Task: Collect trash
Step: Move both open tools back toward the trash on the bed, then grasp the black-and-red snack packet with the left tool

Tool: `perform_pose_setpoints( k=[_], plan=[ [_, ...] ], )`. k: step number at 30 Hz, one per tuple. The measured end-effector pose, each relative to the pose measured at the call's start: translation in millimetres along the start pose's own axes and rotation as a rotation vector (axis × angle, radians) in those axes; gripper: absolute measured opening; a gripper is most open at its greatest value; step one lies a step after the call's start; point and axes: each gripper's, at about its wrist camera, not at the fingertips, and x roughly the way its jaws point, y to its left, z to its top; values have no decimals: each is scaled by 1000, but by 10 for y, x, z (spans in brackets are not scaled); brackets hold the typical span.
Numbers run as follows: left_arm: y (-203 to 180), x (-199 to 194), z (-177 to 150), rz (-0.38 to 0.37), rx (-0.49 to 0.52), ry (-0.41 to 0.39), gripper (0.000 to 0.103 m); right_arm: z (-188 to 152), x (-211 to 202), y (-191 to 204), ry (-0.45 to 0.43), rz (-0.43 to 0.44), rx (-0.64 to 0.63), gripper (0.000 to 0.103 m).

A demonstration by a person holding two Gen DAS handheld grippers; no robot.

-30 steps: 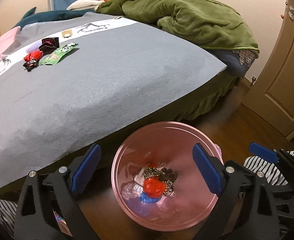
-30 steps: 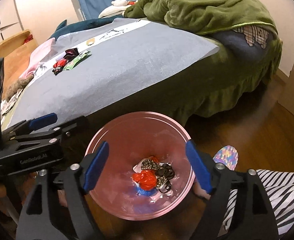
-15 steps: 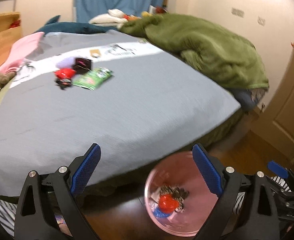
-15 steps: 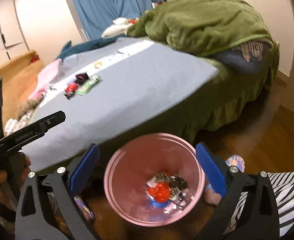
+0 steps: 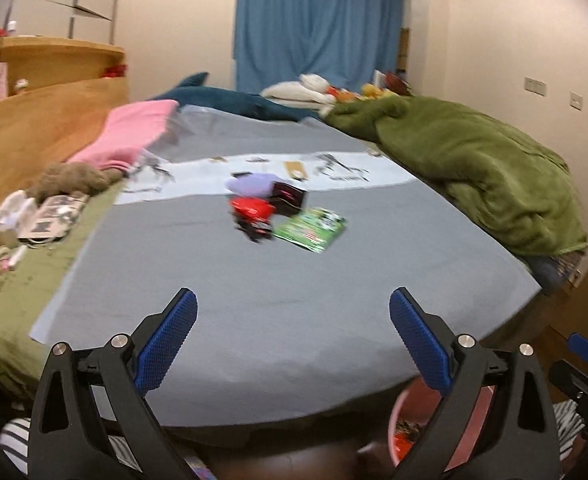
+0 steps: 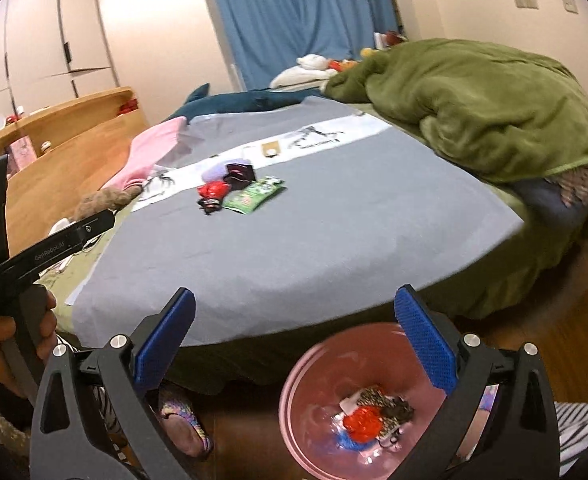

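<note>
The bed (image 5: 294, 320) with its grey sheet spreads ahead of both tongs. A pink bin (image 6: 318, 412) sits on the floor under the right tongs (image 6: 294, 340), holding crumpled wrappers (image 6: 370, 420). Well ahead of the left tongs (image 5: 292, 340) lie a green packet (image 5: 310, 230), a red wrapper (image 5: 252, 208) and a black packet (image 5: 290, 196), bunched together. Both tongs are released, holding nothing.

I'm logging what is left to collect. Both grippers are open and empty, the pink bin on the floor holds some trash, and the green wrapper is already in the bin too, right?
Not quite. The green wrapper still lies on the grey bed cover, beside the red wrapper, as the right wrist view shows. The rest stands: the pink bin holds trash, and both grippers are open and empty.
</note>
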Motion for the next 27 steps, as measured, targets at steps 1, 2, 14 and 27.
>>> perform_pose_setpoints(
  k=[1, 2, 14, 27],
  plan=[
    [55, 4, 20, 14, -5, -6, 94, 32, 30, 56, -2, 8, -12, 98],
    [108, 9, 37, 27, -11, -11, 94, 48, 58, 105, -3, 12, -23, 98],
    [527, 384, 134, 81, -71, 25, 94, 438, 569, 612, -36, 35, -180, 98],
    [711, 1228, 327, 119, -106, 40, 94, 974, 1578, 853, -43, 17, -226, 98]
  ],
)
